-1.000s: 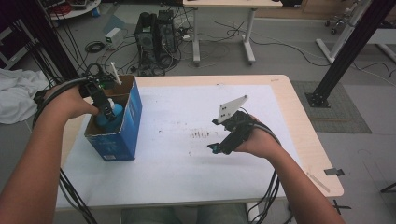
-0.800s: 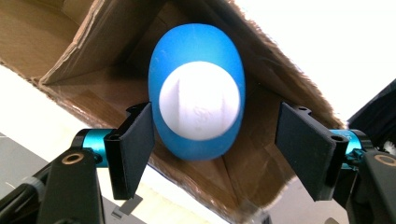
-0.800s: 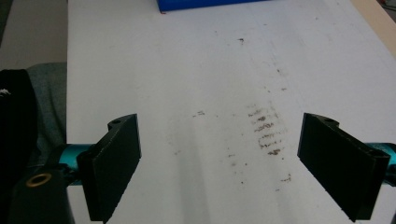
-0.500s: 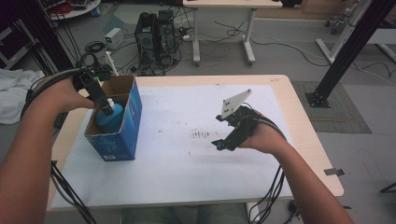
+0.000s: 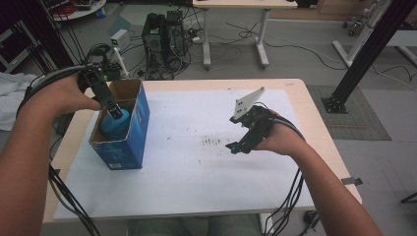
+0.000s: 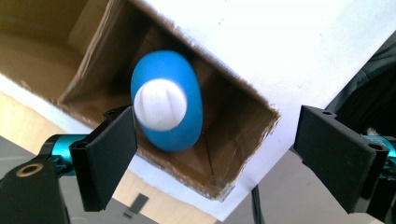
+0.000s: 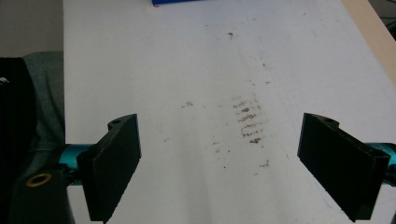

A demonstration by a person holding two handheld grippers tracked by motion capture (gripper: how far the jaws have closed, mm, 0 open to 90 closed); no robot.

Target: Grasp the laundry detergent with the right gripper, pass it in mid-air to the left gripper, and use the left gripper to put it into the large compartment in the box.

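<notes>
**Blue bottle set in the box, left jaws off it**

The blue bottle (image 6: 167,100) with its white cap (image 6: 159,103) stands inside the open blue cardboard box (image 5: 139,125), cap up, leaning toward one corner of the brown interior. From how it lies, the placing step looks done: the bottle rests on its own and nothing presses on it.

The left hand-held gripper (image 5: 114,109) hangs over the box mouth with its jaws spread wide; they have just been opening, and in the left gripper view the bottle sits below and beyond them, near the left pad but free of both. What seems left for this hand is to lift clear of the box.

The box holds the bottle and, as far as its walls show, nothing else; a cardboard flap divides off a second, bare-looking space beside it.

The right hand-held gripper (image 5: 239,146) hovers well apart over the white sheet (image 5: 196,172) that covers the surface (image 5: 322,128), jaws wide, nothing between them, above a patch of dark smudges (image 7: 246,123).
</notes>
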